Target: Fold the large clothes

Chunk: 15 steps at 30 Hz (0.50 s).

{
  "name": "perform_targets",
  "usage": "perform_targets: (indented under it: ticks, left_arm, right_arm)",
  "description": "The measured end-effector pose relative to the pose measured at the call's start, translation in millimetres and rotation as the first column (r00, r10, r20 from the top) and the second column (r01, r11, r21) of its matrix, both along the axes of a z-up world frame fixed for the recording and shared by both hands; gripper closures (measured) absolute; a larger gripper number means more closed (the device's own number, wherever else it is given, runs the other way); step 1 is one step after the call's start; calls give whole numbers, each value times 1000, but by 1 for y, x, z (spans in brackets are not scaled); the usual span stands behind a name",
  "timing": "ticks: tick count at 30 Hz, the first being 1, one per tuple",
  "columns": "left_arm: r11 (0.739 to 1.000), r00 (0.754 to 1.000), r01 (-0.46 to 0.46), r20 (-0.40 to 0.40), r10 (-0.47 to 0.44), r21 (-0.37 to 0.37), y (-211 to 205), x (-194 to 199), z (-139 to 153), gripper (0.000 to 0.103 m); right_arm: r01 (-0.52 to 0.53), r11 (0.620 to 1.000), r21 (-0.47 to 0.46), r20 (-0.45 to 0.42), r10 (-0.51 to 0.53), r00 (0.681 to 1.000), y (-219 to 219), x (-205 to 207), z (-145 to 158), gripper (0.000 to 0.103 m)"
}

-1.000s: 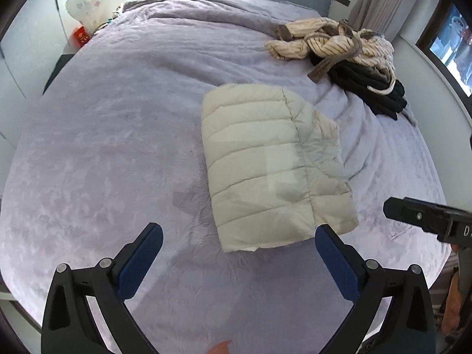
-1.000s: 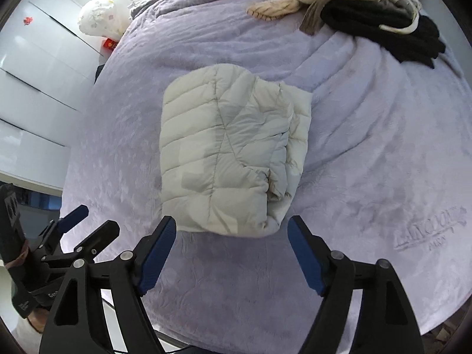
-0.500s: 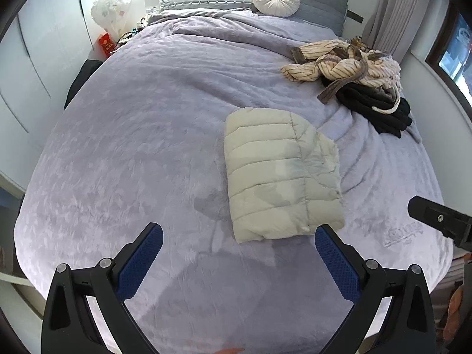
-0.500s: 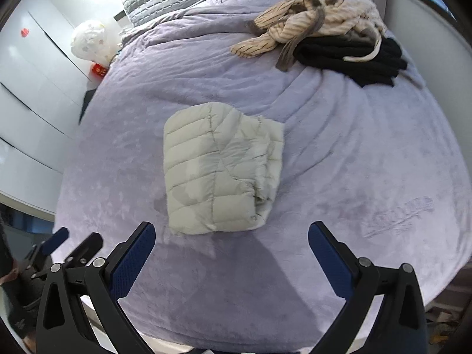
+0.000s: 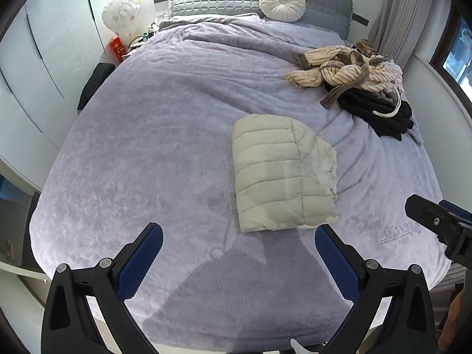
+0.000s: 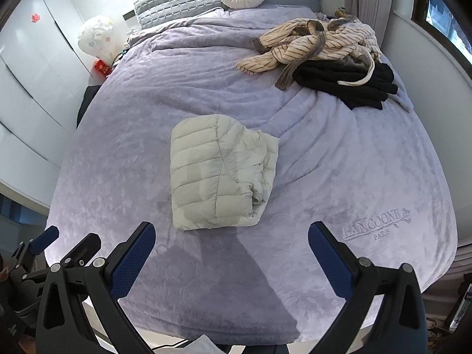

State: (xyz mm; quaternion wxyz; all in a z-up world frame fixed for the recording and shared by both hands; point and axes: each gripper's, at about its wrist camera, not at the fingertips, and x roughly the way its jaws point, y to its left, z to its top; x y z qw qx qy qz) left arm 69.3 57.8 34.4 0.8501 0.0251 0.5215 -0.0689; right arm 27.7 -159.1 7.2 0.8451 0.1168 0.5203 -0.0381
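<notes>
I see the cream quilted puffer jacket [image 5: 280, 174] lying as a compact folded rectangle on the lilac plush bed cover [image 5: 147, 147], about in the middle of the bed and a little toward the foot end. I judge this piece as finished: its edges are together and only the right side looks a bit bulky where the layers overlap.

My left gripper [image 5: 239, 253] hangs above the foot of the bed with its jaws spread wide and nothing between them. My right gripper [image 6: 231, 250] is the same, fully spread and empty. Neither one touches the jacket; both are well apart from it.

What is left, I think, is the pile near the far right corner: a beige striped garment [image 6: 312, 44] in a loose heap, lying partly on a black knitted garment [image 6: 348, 84]. Both are not folded. So I estimate one large piece done and at least two waiting.
</notes>
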Motion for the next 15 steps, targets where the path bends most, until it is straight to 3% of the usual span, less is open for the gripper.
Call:
perform_targets:
  ticks: [15]
  left_arm:
    - [1000, 1000, -11, 21, 11, -12, 4, -2, 19, 0]
  right_arm:
    - [-3, 1000, -12, -2, 3, 1000, 2, -10, 2, 0]
